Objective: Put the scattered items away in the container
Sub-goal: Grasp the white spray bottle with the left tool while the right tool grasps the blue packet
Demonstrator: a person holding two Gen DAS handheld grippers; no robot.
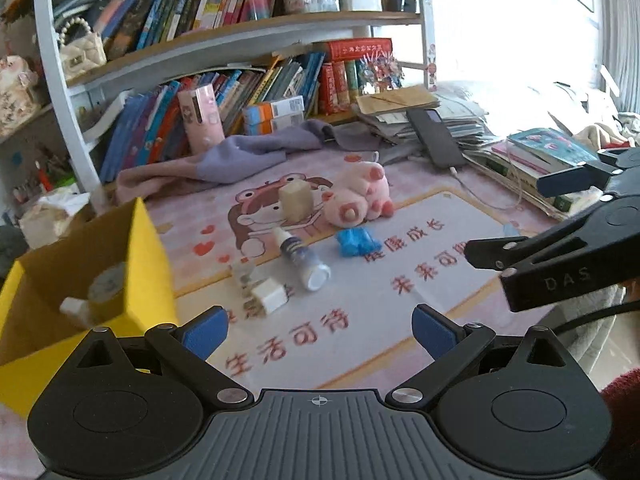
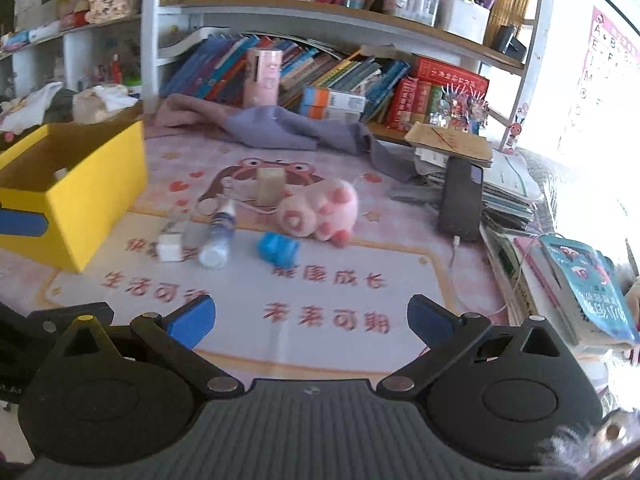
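Observation:
A yellow cardboard box stands at the left of the pink desk mat; a tape roll and a white item lie inside. On the mat lie a white charger plug, a small spray bottle, a blue crumpled item, a beige block and a pink plush pig. My left gripper is open and empty, near the box. My right gripper is open and empty, short of the items; it also shows at the right of the left wrist view.
A purple-pink cloth lies behind the items. A phone leans on stacked papers and books at the right. A bookshelf stands at the back with a pink cylinder.

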